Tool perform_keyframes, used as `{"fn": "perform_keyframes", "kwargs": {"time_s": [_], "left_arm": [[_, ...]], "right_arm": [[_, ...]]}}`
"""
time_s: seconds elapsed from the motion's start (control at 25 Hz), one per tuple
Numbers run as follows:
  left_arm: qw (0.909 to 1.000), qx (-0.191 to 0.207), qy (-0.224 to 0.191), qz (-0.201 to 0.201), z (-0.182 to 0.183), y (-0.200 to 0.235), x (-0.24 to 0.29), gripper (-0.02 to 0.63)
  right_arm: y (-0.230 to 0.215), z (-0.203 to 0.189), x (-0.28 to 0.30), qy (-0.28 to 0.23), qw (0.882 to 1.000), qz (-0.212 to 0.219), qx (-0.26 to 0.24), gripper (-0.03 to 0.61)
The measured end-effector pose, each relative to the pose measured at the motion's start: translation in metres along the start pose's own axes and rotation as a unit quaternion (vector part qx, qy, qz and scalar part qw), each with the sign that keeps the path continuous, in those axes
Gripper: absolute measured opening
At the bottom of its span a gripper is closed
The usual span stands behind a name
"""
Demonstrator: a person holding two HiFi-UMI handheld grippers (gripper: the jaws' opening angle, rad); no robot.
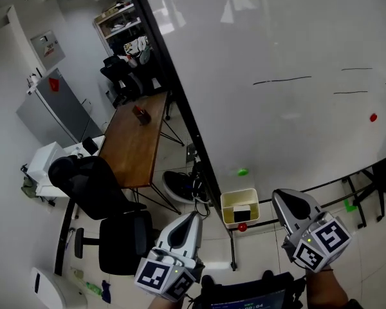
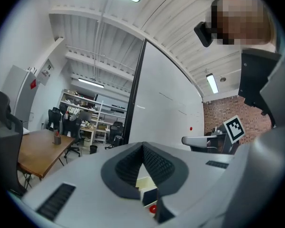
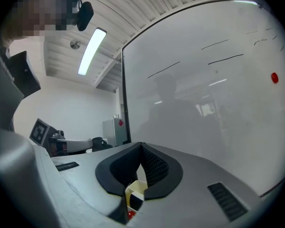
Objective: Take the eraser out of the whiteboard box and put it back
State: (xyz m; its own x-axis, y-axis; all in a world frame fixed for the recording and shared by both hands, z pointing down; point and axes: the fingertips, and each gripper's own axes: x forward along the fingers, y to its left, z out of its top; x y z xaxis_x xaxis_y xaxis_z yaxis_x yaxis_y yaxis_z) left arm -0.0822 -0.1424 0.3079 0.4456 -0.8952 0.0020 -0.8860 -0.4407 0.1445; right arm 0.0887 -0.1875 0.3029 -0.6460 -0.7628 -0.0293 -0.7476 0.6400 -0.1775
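A cream whiteboard box (image 1: 233,202) hangs at the whiteboard's lower edge with the black eraser (image 1: 242,214) lying inside it. A red magnet (image 1: 242,227) sits on the box's front. My left gripper (image 1: 194,215) is shut and empty, just left of the box and nearer to me. My right gripper (image 1: 278,194) is also shut and empty, just right of the box. In the left gripper view the closed left gripper (image 2: 143,146) partly hides the box (image 2: 145,183) and eraser (image 2: 149,196). In the right gripper view the right gripper (image 3: 141,146) covers most of the box (image 3: 135,189).
The large whiteboard (image 1: 276,76) carries a green magnet (image 1: 242,172), a red magnet (image 1: 373,117) and a few drawn lines. A wooden desk (image 1: 135,143) and black office chairs (image 1: 96,185) stand to the left. The board's stand legs (image 1: 354,198) reach onto the floor at right.
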Motion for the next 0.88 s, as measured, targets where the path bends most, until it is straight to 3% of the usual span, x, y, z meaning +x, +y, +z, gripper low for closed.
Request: {"fn": "perform_keyframes", "kwargs": {"time_s": [0.12, 0.32, 0.64, 0.76, 0.88], "left_arm": [[0.9998, 0.006, 0.004, -0.020, 0.002, 0.047, -0.009, 0.021], [0.9994, -0.014, 0.018, -0.026, -0.004, 0.122, -0.015, 0.021], [0.9985, -0.016, 0.002, -0.052, 0.004, 0.138, -0.010, 0.021], [0.9984, -0.018, -0.003, -0.054, 0.007, 0.137, -0.008, 0.021], [0.9983, -0.019, -0.002, -0.055, 0.002, 0.136, -0.004, 0.021]], "right_arm": [[0.013, -0.004, 0.029, -0.014, 0.999, -0.045, 0.011, 0.027], [0.040, -0.012, 0.076, -0.010, 0.997, -0.079, -0.002, 0.028], [0.050, -0.022, 0.098, -0.003, 0.995, -0.102, -0.007, 0.031], [0.052, -0.027, 0.102, 0.011, 0.995, -0.100, -0.010, 0.126], [0.048, -0.040, 0.106, 0.035, 0.994, -0.104, -0.013, 0.146]]}}
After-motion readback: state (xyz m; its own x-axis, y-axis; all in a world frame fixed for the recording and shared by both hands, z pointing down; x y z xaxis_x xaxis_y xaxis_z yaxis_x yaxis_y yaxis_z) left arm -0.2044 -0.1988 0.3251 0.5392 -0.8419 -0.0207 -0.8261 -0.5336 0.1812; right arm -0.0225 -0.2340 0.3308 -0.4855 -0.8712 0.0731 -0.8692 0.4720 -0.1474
